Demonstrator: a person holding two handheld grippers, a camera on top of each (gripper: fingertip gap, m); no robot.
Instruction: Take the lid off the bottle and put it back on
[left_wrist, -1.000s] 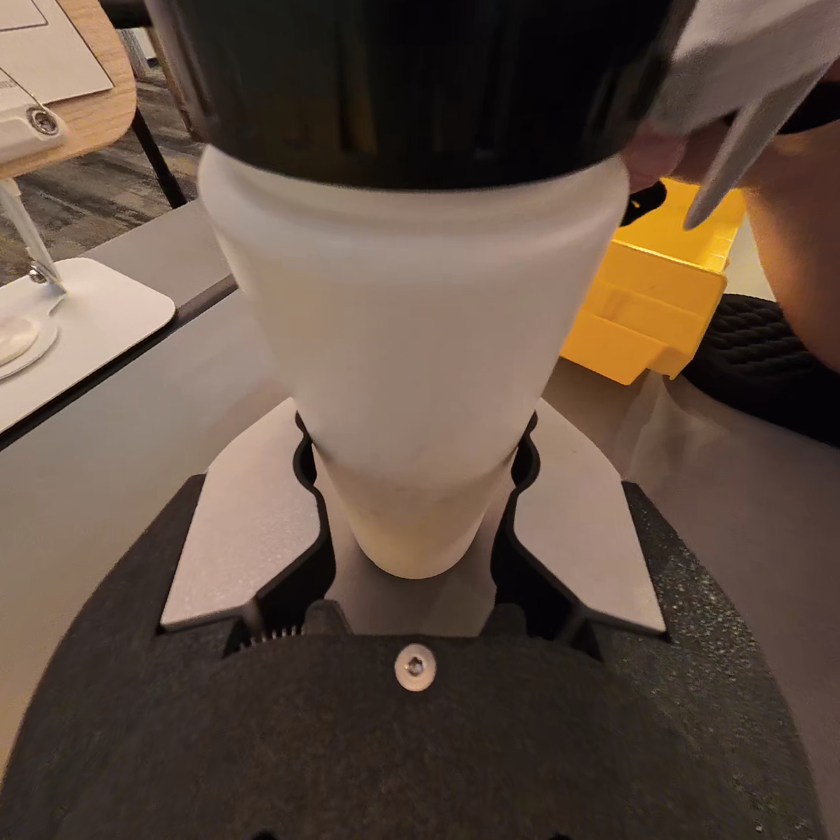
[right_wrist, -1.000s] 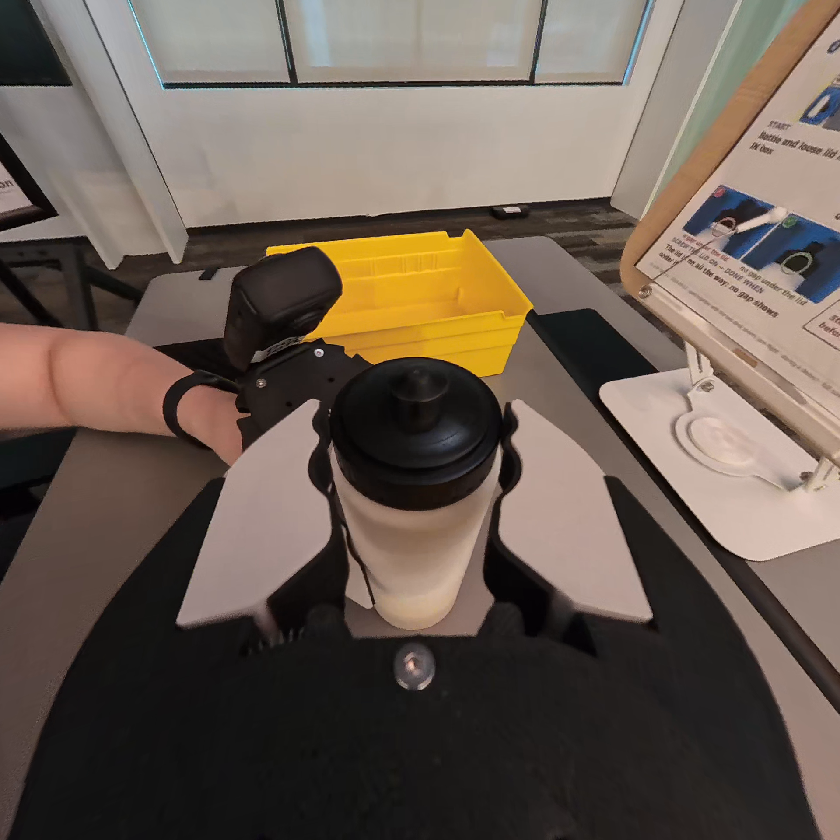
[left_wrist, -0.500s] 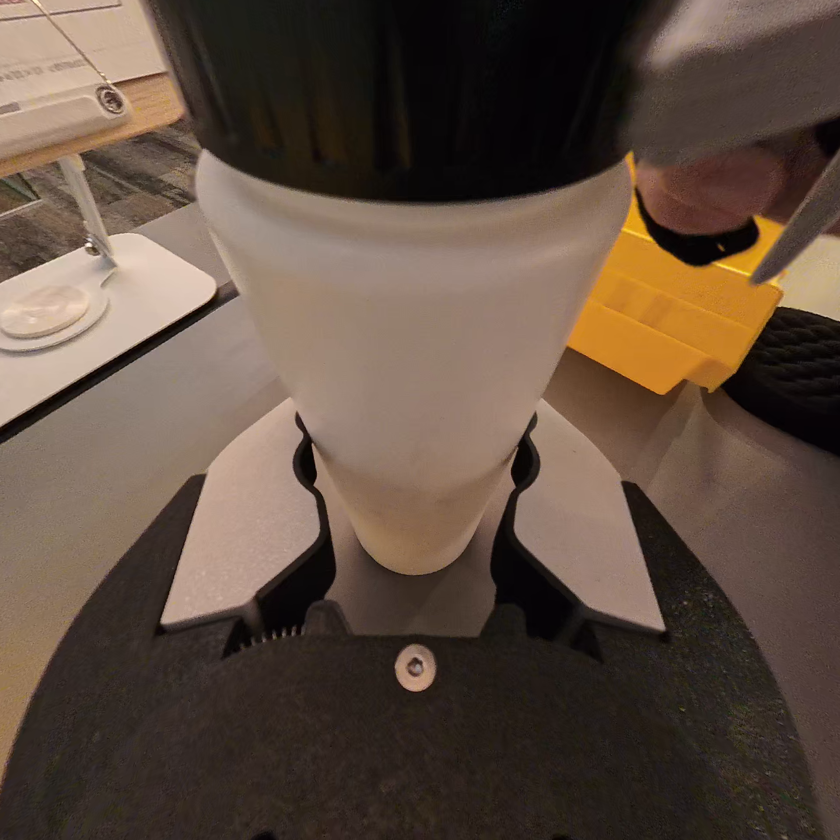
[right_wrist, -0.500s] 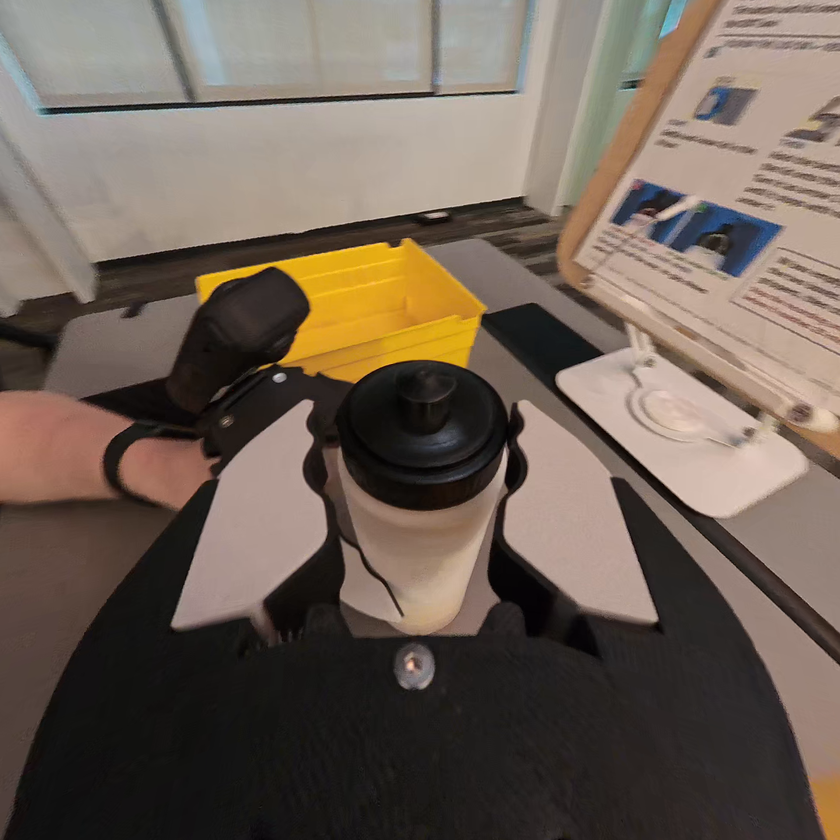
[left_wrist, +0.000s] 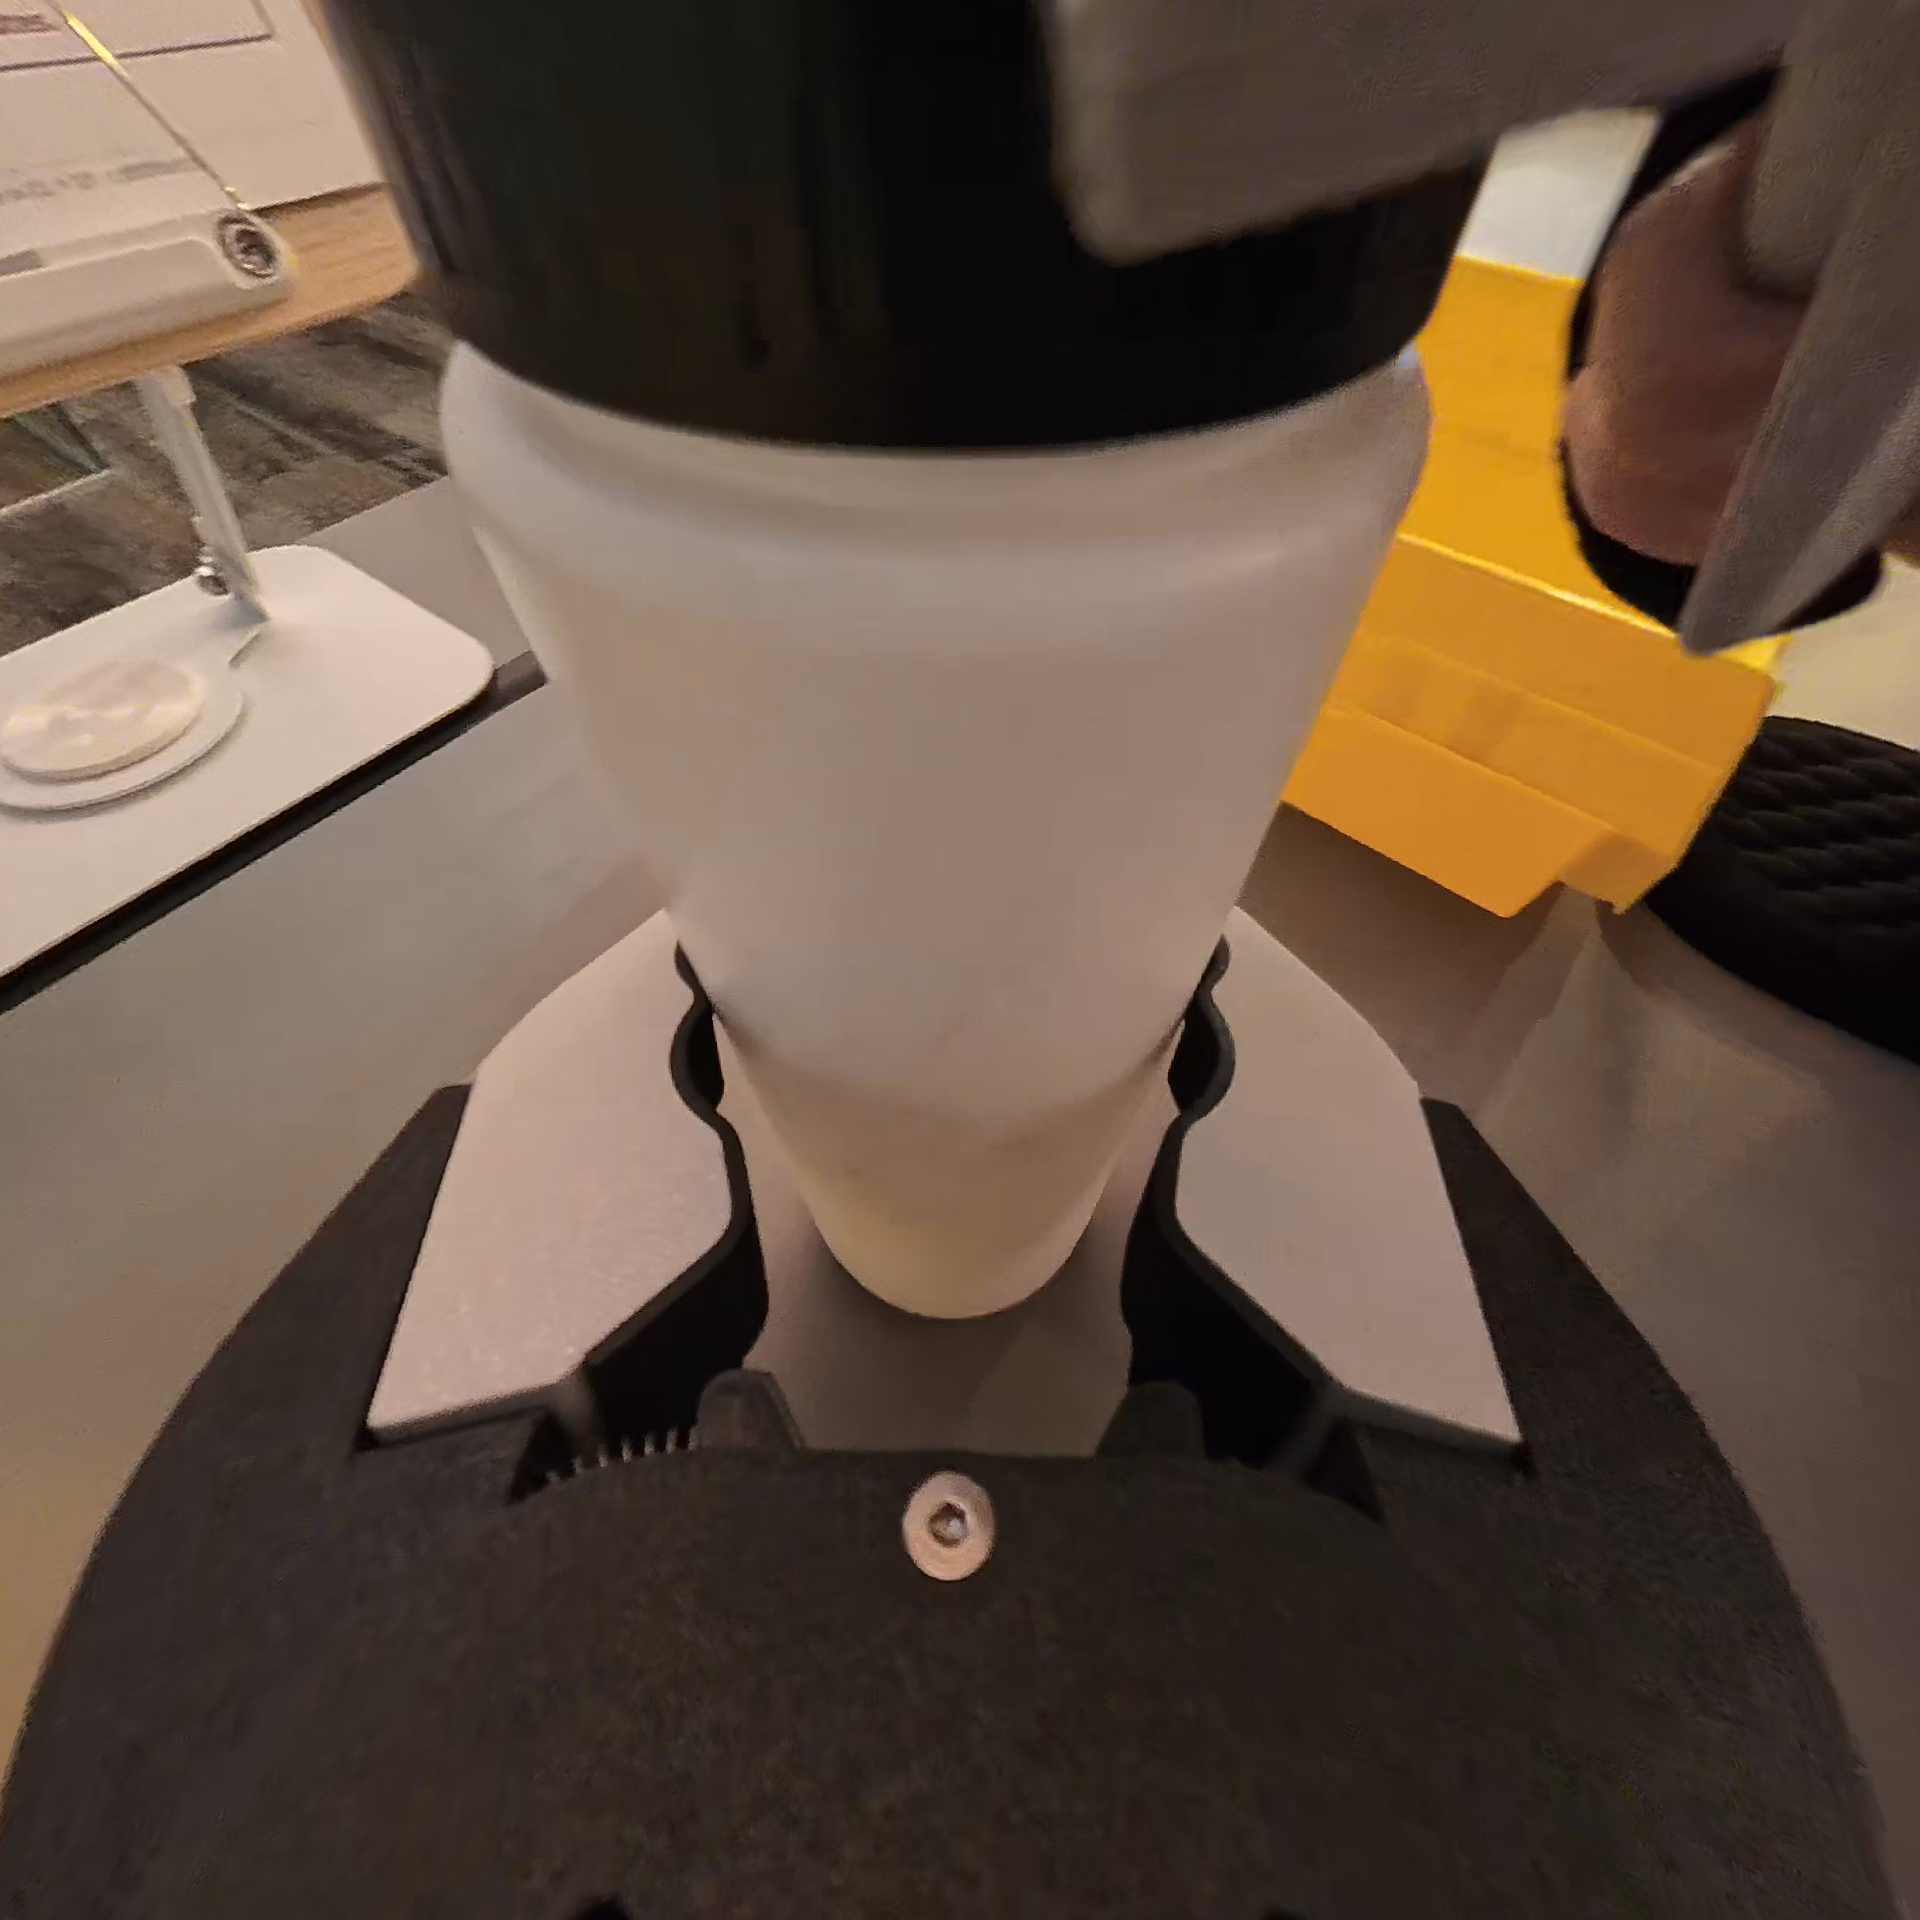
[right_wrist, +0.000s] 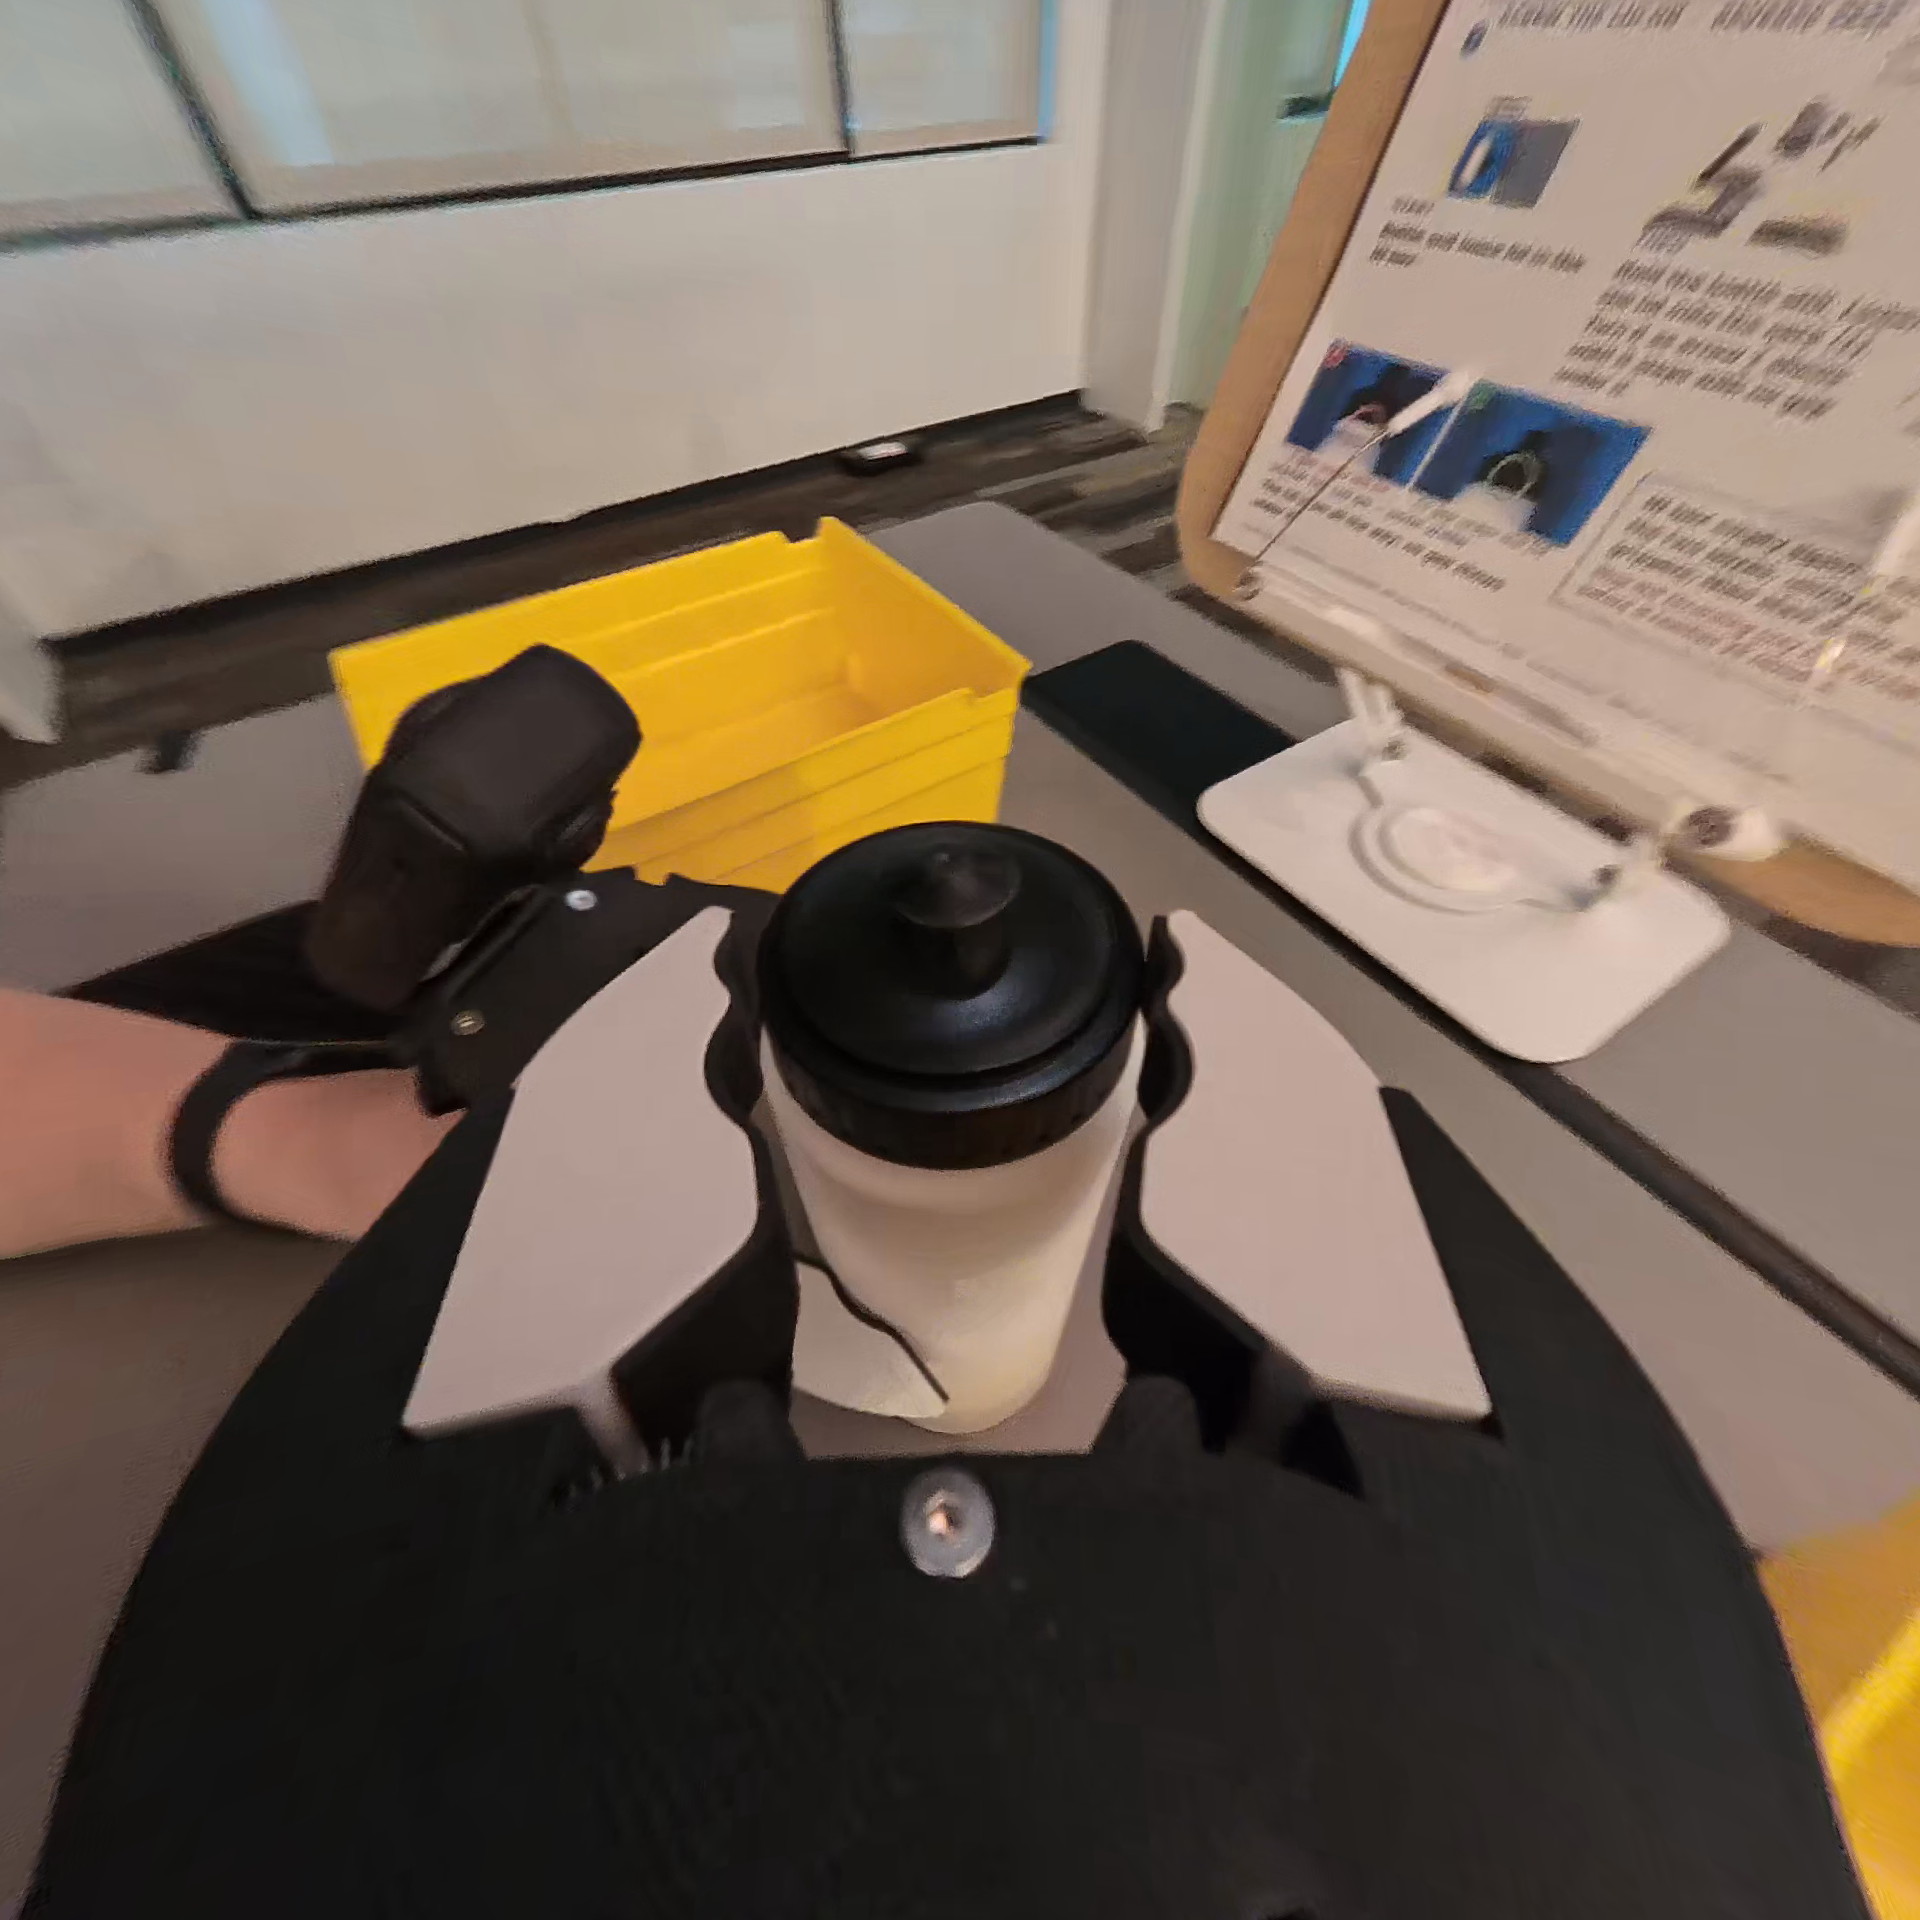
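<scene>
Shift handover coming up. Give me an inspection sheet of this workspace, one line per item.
Surface: grey table, dry, a dark seam along its right side.
Job's things: white bottle upright, black lid seated on it.
Clutter: empty yellow bin behind the bottle; black mat beside it.
Grippers: left gripper shut on the bottle's lower body; right gripper shut on the lid.
Cables: thin dark line on the bottle; cannot tell what it is.
Surroundings: instruction board on a white stand, window, wood floor.
</scene>
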